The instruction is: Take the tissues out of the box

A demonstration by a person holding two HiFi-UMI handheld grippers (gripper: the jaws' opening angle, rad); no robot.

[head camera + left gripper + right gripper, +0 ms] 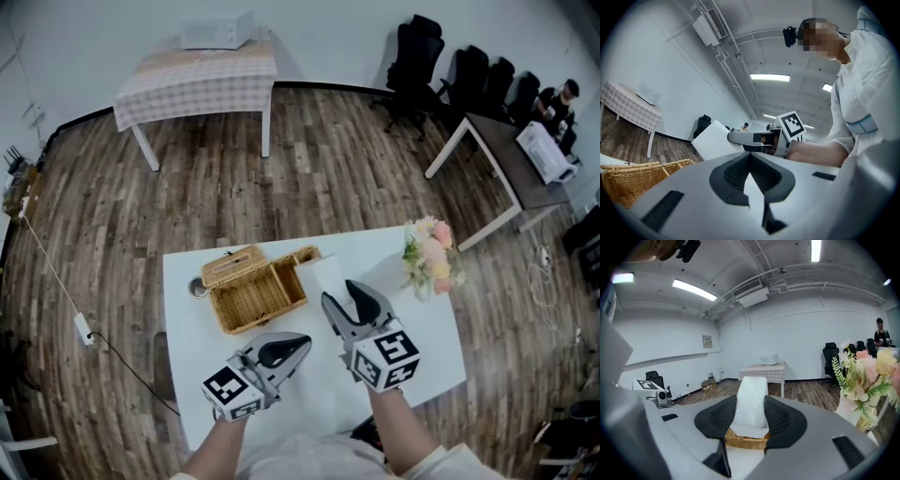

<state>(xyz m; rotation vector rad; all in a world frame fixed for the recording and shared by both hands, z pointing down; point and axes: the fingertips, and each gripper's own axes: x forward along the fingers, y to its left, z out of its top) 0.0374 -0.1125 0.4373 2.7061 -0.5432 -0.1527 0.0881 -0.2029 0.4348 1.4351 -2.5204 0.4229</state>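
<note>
Steep head view over the white table (431, 347); low, close gripper views along jaws; wicker basket (253, 295) in all three.

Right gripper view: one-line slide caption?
Open right claw lined up on the white tissue standing out of the wicker box, flowers to the right.

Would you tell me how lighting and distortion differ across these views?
Head view: even light, wooden floor bowed by the wide lens. Left gripper view: ceiling lamp glares, corners vignetted black. Right gripper view: ceiling strip lights blown out, tissue sharp, flowers softer near the edge.
</note>
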